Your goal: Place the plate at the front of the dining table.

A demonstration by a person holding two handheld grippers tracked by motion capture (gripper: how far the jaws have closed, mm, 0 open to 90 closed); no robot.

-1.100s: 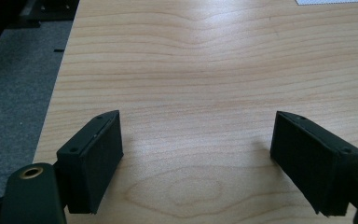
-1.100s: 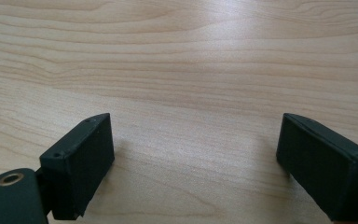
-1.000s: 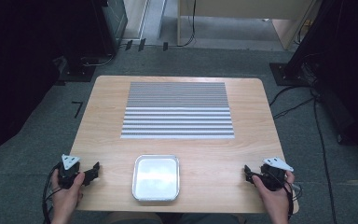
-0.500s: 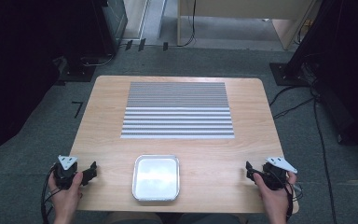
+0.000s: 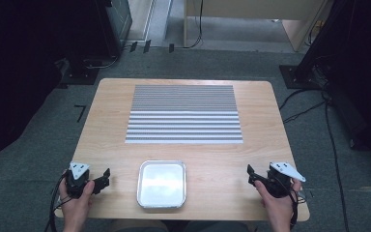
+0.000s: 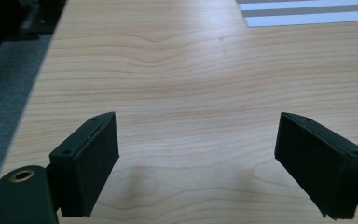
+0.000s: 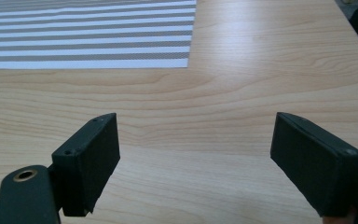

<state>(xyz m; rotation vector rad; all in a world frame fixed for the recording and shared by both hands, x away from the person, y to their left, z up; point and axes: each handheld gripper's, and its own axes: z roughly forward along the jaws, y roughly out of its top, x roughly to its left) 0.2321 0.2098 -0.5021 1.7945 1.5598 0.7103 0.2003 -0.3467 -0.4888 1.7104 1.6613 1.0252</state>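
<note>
- Tray [image 5: 162, 183]: metal, shallow, nothing in it. Sits on the counter [image 5: 212, 159] at the near edge, about midway between the two grippers.
- Left gripper [image 5: 101, 179]: held in the left hand [image 5: 77, 203] at the near left corner. Fingers [image 6: 91, 163] released, spread wide, nothing between them; bare wood under the gap.
- Right gripper [image 5: 251, 175]: held in the right hand [image 5: 278, 205] at the near right corner. Fingers [image 7: 91, 161] released, spread wide, bare wood between.
- Tray lies apart from both grippers; the left is nearer, the right farther off. No contact.
- Striped mat [image 5: 183, 115]: flat on the counter's far half, beyond the tray, well apart from both grippers.
</note>
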